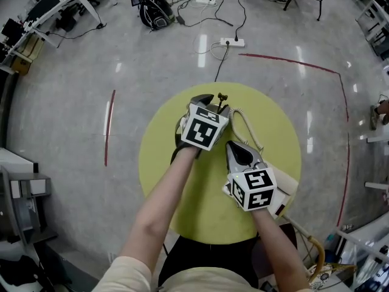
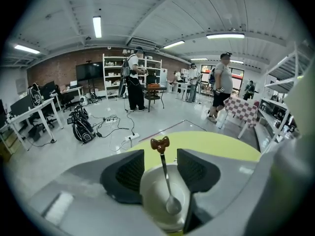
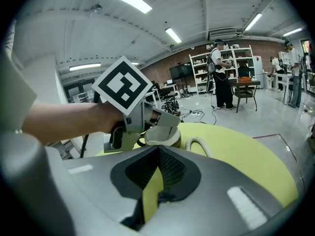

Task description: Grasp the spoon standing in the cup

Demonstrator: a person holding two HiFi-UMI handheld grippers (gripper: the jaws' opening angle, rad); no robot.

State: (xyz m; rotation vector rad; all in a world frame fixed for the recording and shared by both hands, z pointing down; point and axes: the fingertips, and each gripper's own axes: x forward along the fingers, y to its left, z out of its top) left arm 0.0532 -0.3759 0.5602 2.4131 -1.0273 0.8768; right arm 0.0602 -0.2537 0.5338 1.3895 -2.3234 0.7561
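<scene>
A white cup (image 2: pixel 153 193) sits between the pads of my left gripper (image 2: pixel 161 167), which touch its two sides. A metal spoon (image 2: pixel 166 176) with a brown knob at the top stands upright in the cup. The head view shows the spoon's knob (image 1: pixel 221 96) poking out past the left gripper (image 1: pixel 209 105) at the far side of the round yellow-green table (image 1: pixel 276 132). My right gripper (image 3: pixel 156 149) hovers low over the table, jaws together with nothing in them, a short way in front of the cup (image 3: pixel 162 136). It sits to the right of the left one (image 1: pixel 234 148).
A coiled pale cable (image 1: pixel 246 123) lies on the table right of the cup. On the floor beyond are a power strip (image 1: pixel 233 42), cords, a golf bag (image 1: pixel 152 8) and a red tape line (image 1: pixel 292 61). Several people (image 2: pixel 134 80) stand far off by shelves.
</scene>
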